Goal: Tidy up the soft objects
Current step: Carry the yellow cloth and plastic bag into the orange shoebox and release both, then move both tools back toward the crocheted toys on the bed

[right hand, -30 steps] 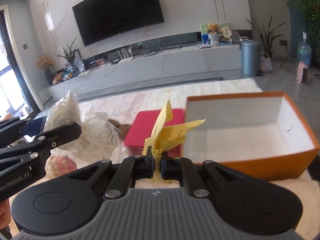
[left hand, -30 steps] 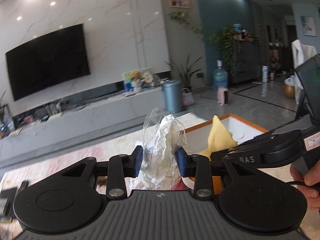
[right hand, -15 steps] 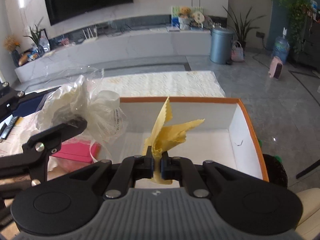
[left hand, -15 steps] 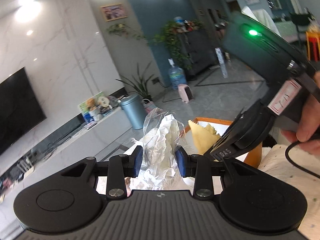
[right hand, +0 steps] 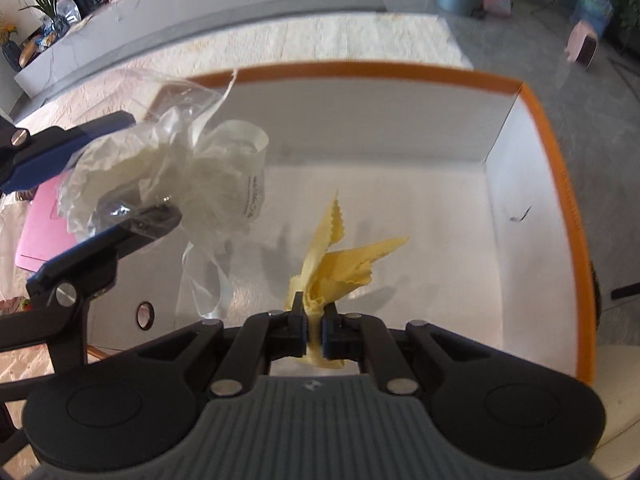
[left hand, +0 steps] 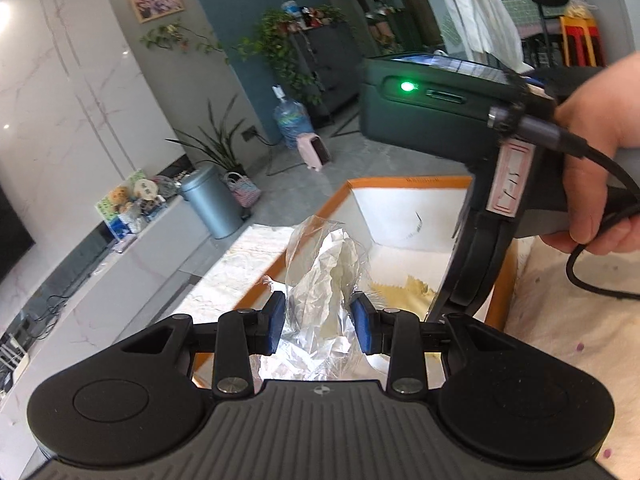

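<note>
My left gripper (left hand: 318, 322) is shut on a crumpled clear plastic bag (left hand: 328, 276) with pale stuffing, held over the left side of the orange box (left hand: 404, 181). In the right wrist view the bag (right hand: 176, 176) hangs between the left gripper's blue-padded fingers (right hand: 68, 152). My right gripper (right hand: 314, 330) is shut on a yellow cloth (right hand: 344, 264) with zigzag edges, held low inside the orange box (right hand: 560, 184) above its white floor. The cloth also shows in the left wrist view (left hand: 404, 290).
A pink flat box (right hand: 40, 236) lies left of the orange box on the patterned table cover (left hand: 560, 320). A grey bin (left hand: 214, 204) and a TV shelf stand beyond the table. The right hand (left hand: 600, 144) holds its gripper's body on the right.
Both grippers have moved over and down into the orange box. The yellow cloth is now near the box floor and the plastic bag is above the box's left side.
</note>
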